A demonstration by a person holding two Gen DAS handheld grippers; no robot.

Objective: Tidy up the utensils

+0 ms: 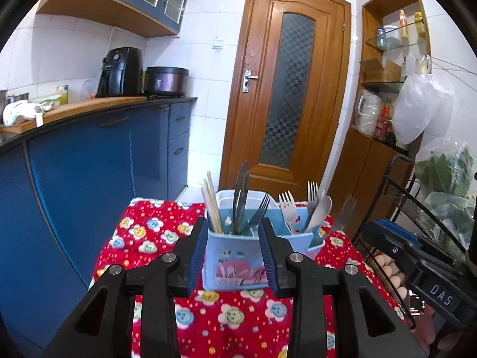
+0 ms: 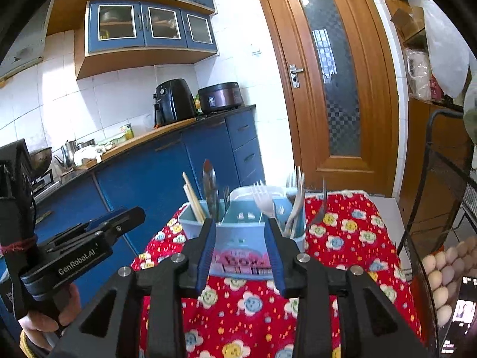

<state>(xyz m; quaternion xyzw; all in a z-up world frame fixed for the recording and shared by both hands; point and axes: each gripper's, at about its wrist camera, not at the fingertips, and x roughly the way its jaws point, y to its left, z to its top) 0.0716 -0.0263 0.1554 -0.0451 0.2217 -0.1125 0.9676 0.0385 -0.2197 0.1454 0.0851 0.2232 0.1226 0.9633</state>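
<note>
- Right now both claws stand part open with nothing between their pads: the left claw (image 1: 235, 253) and the right claw (image 2: 243, 253) each hang in the air on the near side of the blue caddy (image 1: 235, 265), framing it from a distance without touching it.
- The utensils are all standing in that caddy, on the red flowered cloth (image 1: 238, 322): chopsticks (image 1: 212, 205), a dark knife (image 1: 241, 197) and a dark fork (image 1: 258, 211) in the left compartment, and a silver fork (image 1: 288, 208) and a spoon (image 1: 320, 214) in the right one. One more fork (image 1: 342, 214) leans out at the far right; whether it sits in a side pocket I cannot tell.
- Most likely trouble: the caddy looks light and top-heavy with tall handles, so a claw pushing in low or brushing the chopsticks could tip it or slide it on the soft cloth.
- The leaning fork looks the least settled; a knock to the caddy could drop it toward the right edge of the cloth.
- The two claws are close side by side; the left one shows in the right view (image 2: 98, 232), so reaching in together risks a clash.
- Edges: the cloth ends just behind the caddy, with a white tub (image 1: 238, 198) at the back, so a forward shove has little margin.
- Open room: bare cloth lies in front of and to the left of the caddy. To the right a wire rack (image 1: 417, 197) with eggs (image 2: 441, 274) stands close, so wide swings that way are unwise.
</note>
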